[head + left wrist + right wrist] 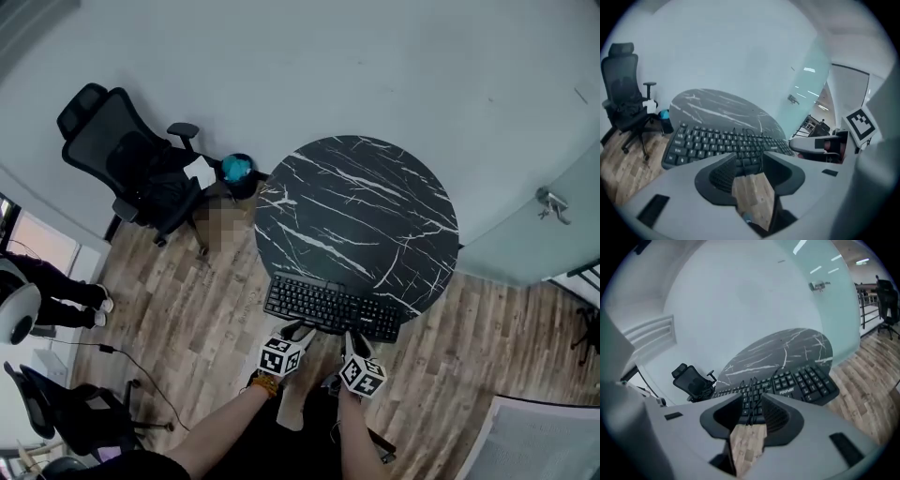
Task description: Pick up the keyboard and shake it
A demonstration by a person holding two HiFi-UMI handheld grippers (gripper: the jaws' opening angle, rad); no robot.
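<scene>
At the near rim of the table [356, 187]: the keyboard [333, 307] sits at lower centre of the head view, overlapping the round top's edge and, by my reading, lifted clear of it.
Long axis: runs left to right across the frame, the right end a little lower.
Left gripper [298, 330]: just below the keyboard's near long edge, left of its middle; jaws clenched partway on that edge.
Right gripper [356, 341]: just beside it, right of the middle; jaws likewise grasping the near edge.
Nearer hand: neither; both meet the same edge and the far edge hangs free, so a shake would probably pivot there.
Keyboard body: flat black plastic slab, rows of raised matte keys.
Table top: black, veined white like marble, smooth.
Pads [723, 173]: dark, ribbed, set in grey housings.
Floor [187, 300]: wood-grain planks.
</scene>
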